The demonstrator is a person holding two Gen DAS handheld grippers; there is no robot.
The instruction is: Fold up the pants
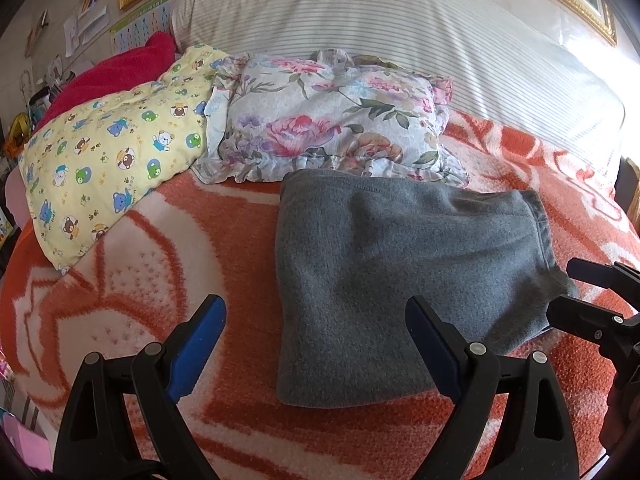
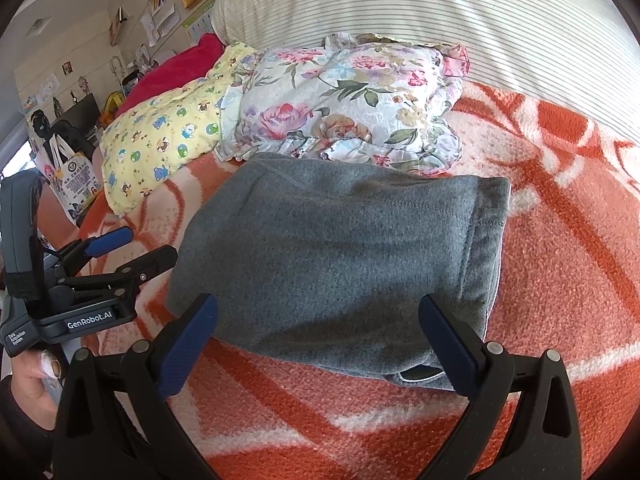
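Note:
The grey fleece pants (image 1: 384, 276) lie folded into a compact rectangle on the orange and white blanket (image 1: 152, 248). My left gripper (image 1: 316, 320) hovers open over the pants' near left edge, nothing between its blue pads. In the right wrist view the same grey pants (image 2: 340, 264) fill the middle, and my right gripper (image 2: 318, 320) stands open above their near edge, holding nothing. The right gripper (image 1: 568, 292) also shows at the right edge of the left wrist view, by the pants' right corner. The left gripper (image 2: 136, 248) appears at the left of the right wrist view, held by a hand (image 2: 28, 384).
A floral pillow (image 1: 328, 116) lies just behind the pants, a yellow bear-print quilt (image 1: 116, 152) to its left, a red blanket (image 1: 108, 72) beyond. A striped bolster (image 1: 400, 20) runs along the back. Cluttered shelves and a bag (image 2: 76, 176) stand off the bed's left side.

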